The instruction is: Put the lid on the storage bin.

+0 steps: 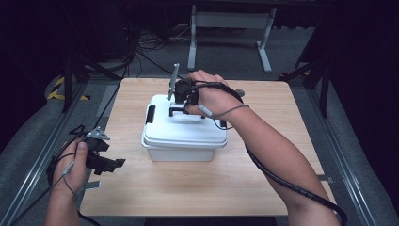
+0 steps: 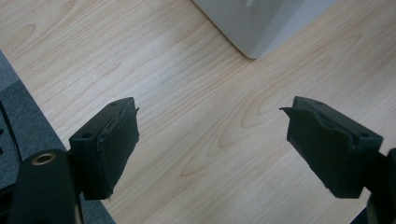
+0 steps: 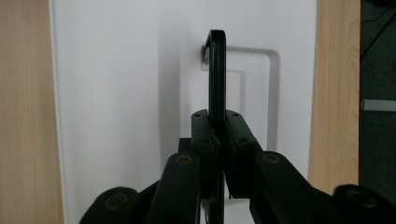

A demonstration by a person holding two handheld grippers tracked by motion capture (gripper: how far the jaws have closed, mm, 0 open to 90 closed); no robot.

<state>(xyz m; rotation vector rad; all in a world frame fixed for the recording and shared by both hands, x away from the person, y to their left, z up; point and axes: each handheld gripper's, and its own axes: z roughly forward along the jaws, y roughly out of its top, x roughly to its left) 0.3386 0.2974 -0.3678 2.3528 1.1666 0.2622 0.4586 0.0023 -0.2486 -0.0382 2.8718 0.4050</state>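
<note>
A white plastic box [image 1: 183, 141] with a white lid [image 3: 116, 93] stands in the middle of the wooden table [image 1: 226, 179]. Its black carrying handle [image 3: 216, 70] is raised upright, and my right gripper [image 1: 181, 101] is shut on that handle from above. The right gripper [image 3: 217, 126] pinches the handle edge-on between both jaws. A black latch [image 1: 150, 114] sits on the lid's left side. My left gripper [image 1: 113, 165] hovers open near the table's left edge, apart from the box. Between the left gripper's [image 2: 212, 135] spread jaws is bare wood, with a box corner [image 2: 257, 28] beyond.
Metal rails [image 1: 42, 160] run along both sides of the table. Cables [image 1: 141, 52] lie on the grey floor behind, near a white desk frame [image 1: 230, 28]. Bare tabletop lies in front of and to the right of the box.
</note>
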